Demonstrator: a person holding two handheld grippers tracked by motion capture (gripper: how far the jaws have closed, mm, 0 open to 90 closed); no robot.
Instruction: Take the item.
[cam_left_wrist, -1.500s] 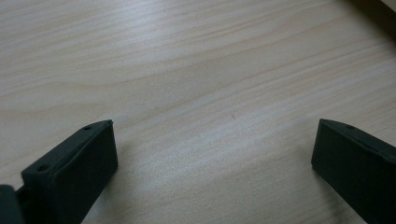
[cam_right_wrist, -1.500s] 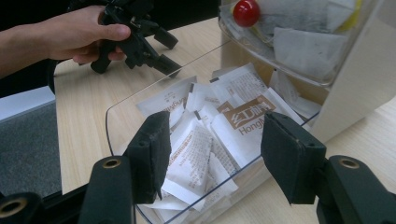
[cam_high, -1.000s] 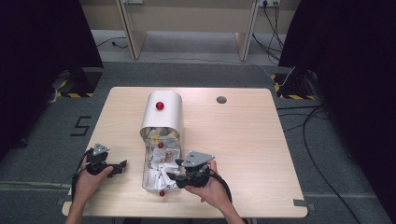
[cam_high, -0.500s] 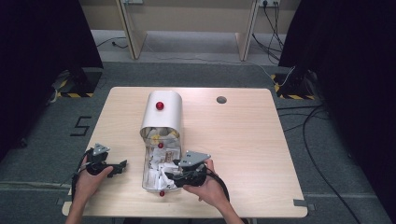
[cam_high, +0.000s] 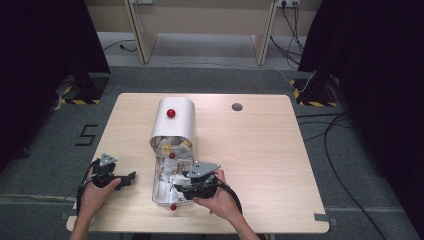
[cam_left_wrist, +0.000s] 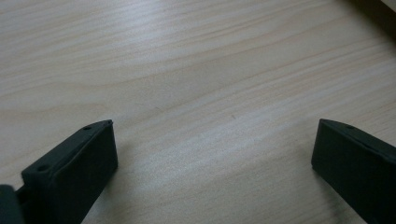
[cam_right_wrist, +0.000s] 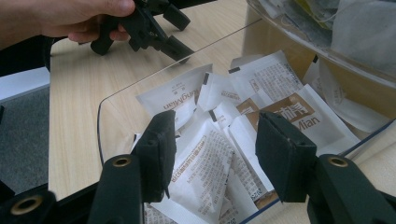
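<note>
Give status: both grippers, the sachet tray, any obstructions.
Left gripper open, over bare table. Right gripper open, jaws straddling sachets in clear tray. White cover sits at tray's far end; nothing blocking the pick.

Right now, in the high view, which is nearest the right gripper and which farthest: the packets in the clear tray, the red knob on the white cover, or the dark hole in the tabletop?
1. Packets, just left of the right gripper.
2. Red knob, farther up the table on the white cover.
3. Dark hole, at the far edge, right of the cover.

A light wooden table (cam_high: 260, 150) carries a clear tray (cam_high: 172, 180) of sachets and a white cover (cam_high: 172, 122).
</note>
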